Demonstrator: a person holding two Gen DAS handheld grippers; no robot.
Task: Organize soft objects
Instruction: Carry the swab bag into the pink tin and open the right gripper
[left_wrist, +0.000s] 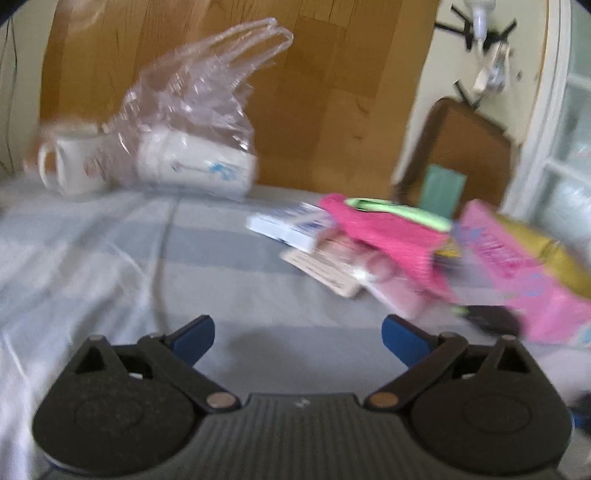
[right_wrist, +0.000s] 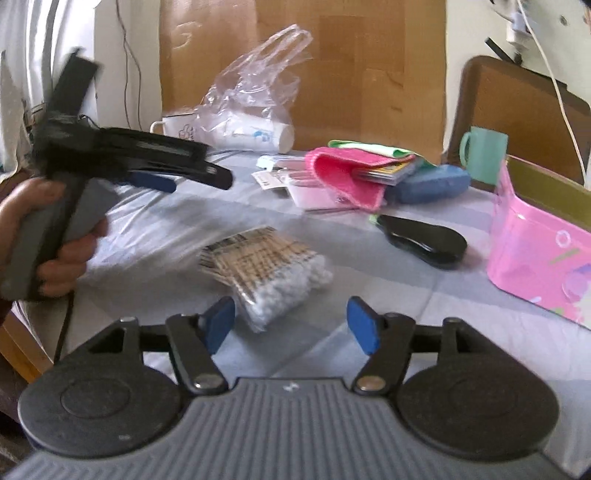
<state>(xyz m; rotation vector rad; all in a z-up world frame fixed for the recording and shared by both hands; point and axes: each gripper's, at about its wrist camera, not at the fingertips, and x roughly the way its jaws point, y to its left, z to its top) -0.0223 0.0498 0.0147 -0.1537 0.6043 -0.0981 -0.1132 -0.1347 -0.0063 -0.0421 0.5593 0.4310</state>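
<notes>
My left gripper (left_wrist: 298, 338) is open and empty above the blue-grey tablecloth (left_wrist: 110, 258); it also shows in the right wrist view (right_wrist: 155, 181), held in a hand at the left. My right gripper (right_wrist: 291, 325) is open and empty, just short of a clear bag of cotton swabs (right_wrist: 266, 273). A pink knitted cloth (right_wrist: 343, 177) lies over cards and small boxes at mid table; it shows in the left wrist view (left_wrist: 388, 236) too. A green cloth (right_wrist: 369, 147) and a blue soft pouch (right_wrist: 432, 184) lie behind it.
A crumpled clear plastic bag (right_wrist: 255, 81) covers a lying stack of paper cups (right_wrist: 258, 134) beside a white mug (left_wrist: 74, 166). A black brush (right_wrist: 421, 236), a pink plastic pouch (right_wrist: 535, 258) and a teal mug (right_wrist: 484, 153) stand right. Cardboard (right_wrist: 351, 55) backs the table.
</notes>
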